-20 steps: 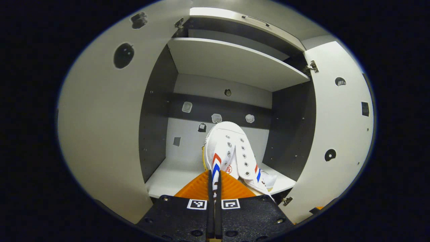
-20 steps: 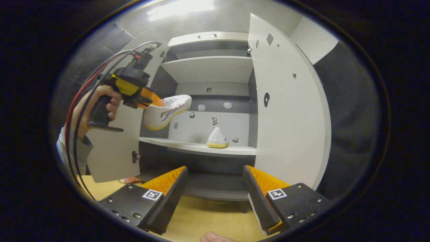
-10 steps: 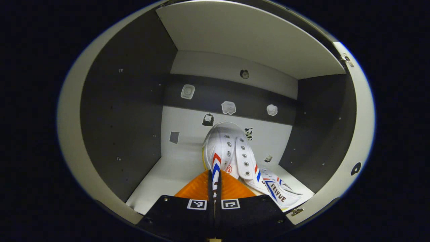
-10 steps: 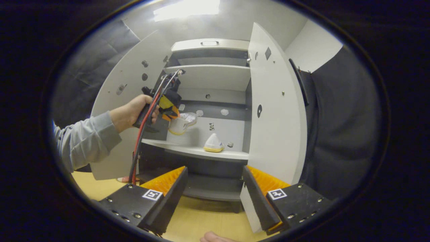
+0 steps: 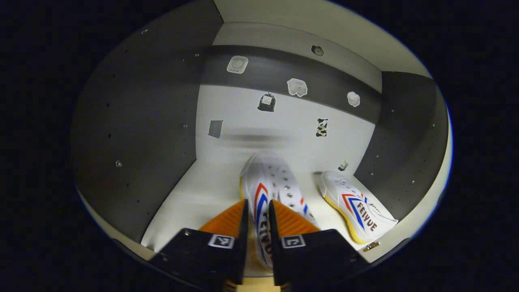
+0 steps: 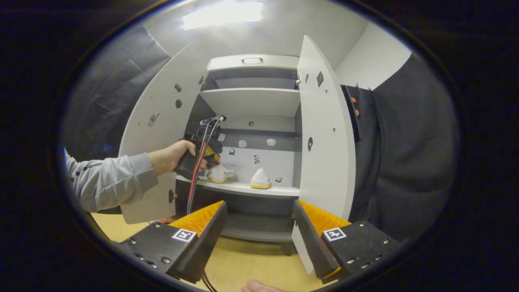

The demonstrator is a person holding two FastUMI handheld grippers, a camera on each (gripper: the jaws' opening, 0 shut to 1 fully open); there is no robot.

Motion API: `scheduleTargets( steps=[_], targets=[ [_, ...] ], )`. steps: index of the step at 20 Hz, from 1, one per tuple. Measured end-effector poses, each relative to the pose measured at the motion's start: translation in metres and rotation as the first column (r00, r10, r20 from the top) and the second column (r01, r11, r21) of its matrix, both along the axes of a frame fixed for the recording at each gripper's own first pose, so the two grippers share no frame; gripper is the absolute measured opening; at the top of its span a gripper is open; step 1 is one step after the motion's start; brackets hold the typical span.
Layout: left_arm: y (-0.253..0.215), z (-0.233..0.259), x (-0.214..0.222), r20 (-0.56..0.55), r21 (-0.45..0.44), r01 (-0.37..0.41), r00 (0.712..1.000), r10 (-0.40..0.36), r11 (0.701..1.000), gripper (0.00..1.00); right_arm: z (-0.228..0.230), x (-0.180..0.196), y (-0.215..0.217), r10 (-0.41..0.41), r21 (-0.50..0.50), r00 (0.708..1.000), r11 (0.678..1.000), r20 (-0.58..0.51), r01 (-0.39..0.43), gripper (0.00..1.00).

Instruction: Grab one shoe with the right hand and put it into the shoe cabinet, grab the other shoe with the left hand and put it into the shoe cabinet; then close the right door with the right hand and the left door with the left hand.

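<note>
A white shoe (image 5: 267,186) with red and blue stripes lies toe-inward on the cabinet's middle shelf (image 5: 202,190). Its heel end sits between the parted fingers of my left gripper (image 5: 258,202), which is open. The second white shoe (image 5: 357,207) rests on the same shelf to the right, near the front edge. In the right gripper view a hand holds the left gripper (image 6: 202,152) at the shelf (image 6: 243,188), with one shoe (image 6: 221,173) by it and the other shoe (image 6: 260,179) farther right. My right gripper (image 6: 258,205) hangs open and empty, back from the cabinet.
Both cabinet doors stand open: the left door (image 6: 158,121) and the right door (image 6: 324,134). An upper shelf (image 6: 251,99) sits above the shoes. Wooden floor (image 6: 243,263) lies below my right gripper. Dark cloth (image 6: 405,162) hangs at the right.
The left gripper pushed deeper into the cabinet and lowered the shoe onto the shelf, and its fingers parted. The right gripper drew back a little and stayed open.
</note>
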State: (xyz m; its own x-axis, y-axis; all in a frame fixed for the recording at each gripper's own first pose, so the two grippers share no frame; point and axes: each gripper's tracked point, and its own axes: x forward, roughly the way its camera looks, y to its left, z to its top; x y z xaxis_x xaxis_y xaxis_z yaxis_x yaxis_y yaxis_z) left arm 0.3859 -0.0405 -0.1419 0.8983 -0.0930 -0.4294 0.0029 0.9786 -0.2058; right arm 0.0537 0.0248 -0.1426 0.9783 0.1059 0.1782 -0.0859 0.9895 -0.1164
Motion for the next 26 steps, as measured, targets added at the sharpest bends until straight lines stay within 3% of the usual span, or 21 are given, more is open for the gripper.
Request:
scheduleTargets(
  steps=[1,3,5,16,26],
  targets=[
    [0.011,0.012,0.001,0.057,0.031,-0.027,0.998,0.025,0.999,0.44,0.000,-0.004,0.001,-0.007,-0.004,1.000,1.000,0.000,0.007,0.98],
    [0.020,0.029,-0.014,0.125,0.099,-0.056,0.991,0.043,0.993,0.66,-0.005,-0.014,0.004,-0.017,-0.009,1.000,1.000,-0.014,0.017,0.98],
    [0.018,0.034,-0.041,0.149,0.141,-0.049,0.988,0.028,0.989,0.98,-0.008,-0.025,0.004,-0.025,-0.017,1.000,1.000,-0.016,0.025,0.99],
    [0.007,0.069,-0.235,0.316,0.183,-0.003,0.947,-0.056,0.983,0.96,-0.010,-0.076,-0.021,-0.081,0.007,0.996,0.997,-0.023,0.081,0.97],
    [0.032,0.052,-0.353,0.328,0.149,0.019,0.942,-0.067,0.989,0.94,0.031,-0.069,-0.129,-0.163,0.029,0.984,0.986,-0.077,0.166,0.98]
  ],
)
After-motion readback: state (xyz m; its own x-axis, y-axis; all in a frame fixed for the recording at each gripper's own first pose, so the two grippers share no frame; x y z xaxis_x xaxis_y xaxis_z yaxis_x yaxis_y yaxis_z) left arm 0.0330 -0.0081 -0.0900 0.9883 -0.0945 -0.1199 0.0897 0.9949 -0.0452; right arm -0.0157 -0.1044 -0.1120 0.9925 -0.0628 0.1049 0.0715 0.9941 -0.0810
